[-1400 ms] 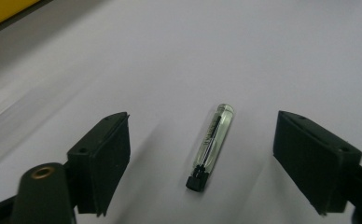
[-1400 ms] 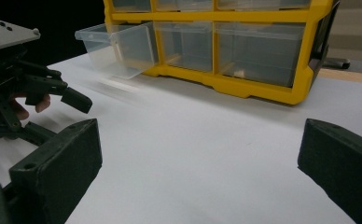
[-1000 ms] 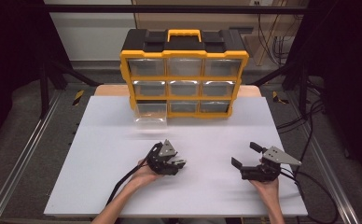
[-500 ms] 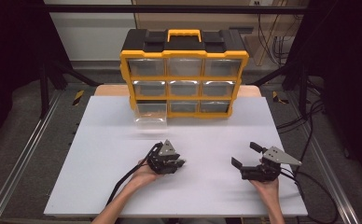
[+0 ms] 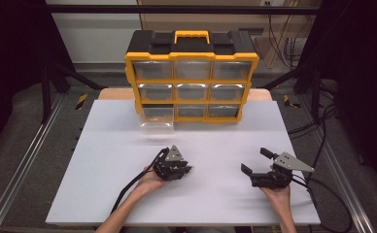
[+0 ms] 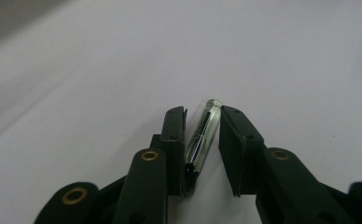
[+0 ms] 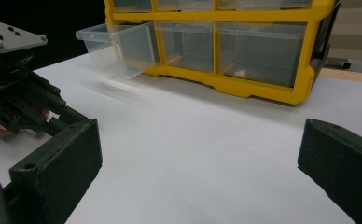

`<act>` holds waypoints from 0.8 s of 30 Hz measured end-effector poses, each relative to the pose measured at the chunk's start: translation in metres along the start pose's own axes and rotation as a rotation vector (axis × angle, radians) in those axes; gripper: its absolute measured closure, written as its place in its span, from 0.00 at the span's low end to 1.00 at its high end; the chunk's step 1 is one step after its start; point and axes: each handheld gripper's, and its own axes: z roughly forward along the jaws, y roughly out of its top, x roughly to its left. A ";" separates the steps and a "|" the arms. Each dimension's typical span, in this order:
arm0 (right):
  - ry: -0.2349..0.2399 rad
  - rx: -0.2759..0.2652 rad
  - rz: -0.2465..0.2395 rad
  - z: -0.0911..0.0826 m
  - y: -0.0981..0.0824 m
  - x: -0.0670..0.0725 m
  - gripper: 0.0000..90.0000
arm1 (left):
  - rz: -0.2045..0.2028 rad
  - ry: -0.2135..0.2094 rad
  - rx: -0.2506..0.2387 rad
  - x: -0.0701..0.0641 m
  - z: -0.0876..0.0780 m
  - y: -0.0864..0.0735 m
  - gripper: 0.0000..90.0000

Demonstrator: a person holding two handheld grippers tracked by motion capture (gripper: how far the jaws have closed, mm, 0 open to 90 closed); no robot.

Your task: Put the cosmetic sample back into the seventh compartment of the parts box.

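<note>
Pickup step: left gripper (image 6: 202,154) jaws have just been closing around a small glass tube (image 6: 203,133), not yet pinching; next, squeeze and lift toward the pulled-out drawer (image 5: 157,118)

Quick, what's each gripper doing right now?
Left gripper: jaws just been closing around a small glass tube, not yet clamped.
Right gripper: open, holding nothing.

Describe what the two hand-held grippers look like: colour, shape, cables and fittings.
Both are black. The left gripper and right gripper each carry a grey three-cornered plate with small screws on top, and a black cable trails from each. The jaws are flat, blocky pads on linked bars with brass-coloured pivot rings. No sleeves show on the forearms.
</note>
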 end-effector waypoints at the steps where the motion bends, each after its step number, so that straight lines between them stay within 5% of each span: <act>1: 0.000 0.000 0.000 0.000 0.000 0.000 0.01 | -0.001 0.000 0.000 0.000 0.000 0.000 0.80; 24: 0.000 0.001 0.001 0.000 0.000 0.000 0.01 | -0.018 -0.003 0.011 0.002 -0.001 0.000 0.89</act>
